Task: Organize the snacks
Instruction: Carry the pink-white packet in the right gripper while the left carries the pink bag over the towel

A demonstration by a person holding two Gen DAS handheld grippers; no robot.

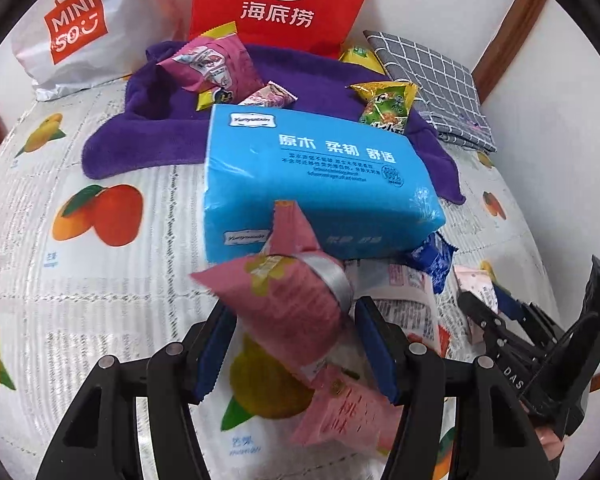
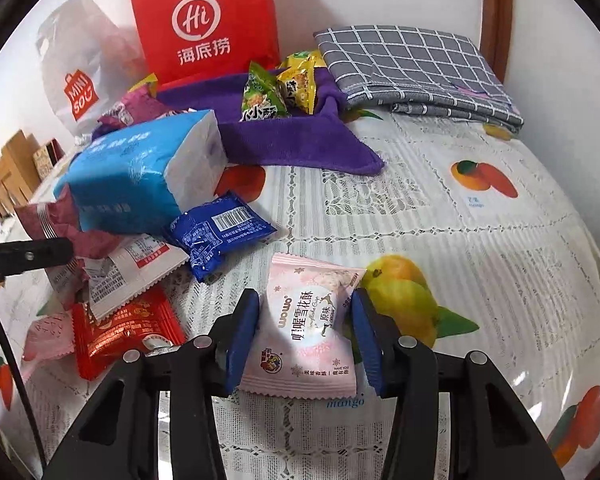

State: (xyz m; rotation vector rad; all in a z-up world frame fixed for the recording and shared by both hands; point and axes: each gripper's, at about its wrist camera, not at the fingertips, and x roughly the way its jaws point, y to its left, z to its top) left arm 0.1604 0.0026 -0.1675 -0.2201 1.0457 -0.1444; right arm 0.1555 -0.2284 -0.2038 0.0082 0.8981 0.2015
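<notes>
Meanwhile, left tongs [image 1: 296, 344] clamp a pink pack [image 1: 288, 300], held clear of the worktop [image 1: 80, 300] at lower centre; right tongs [image 2: 304, 340] pinch a pale packet [image 2: 308, 328] at lower centre. Best lift each straight, avoiding the blue tissue pack [image 1: 320, 184].

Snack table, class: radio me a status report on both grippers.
Left gripper shut on pink snack packet. Right gripper shut on pale pink wafer packet. Blue tissue pack sits amid loose snacks.
</notes>
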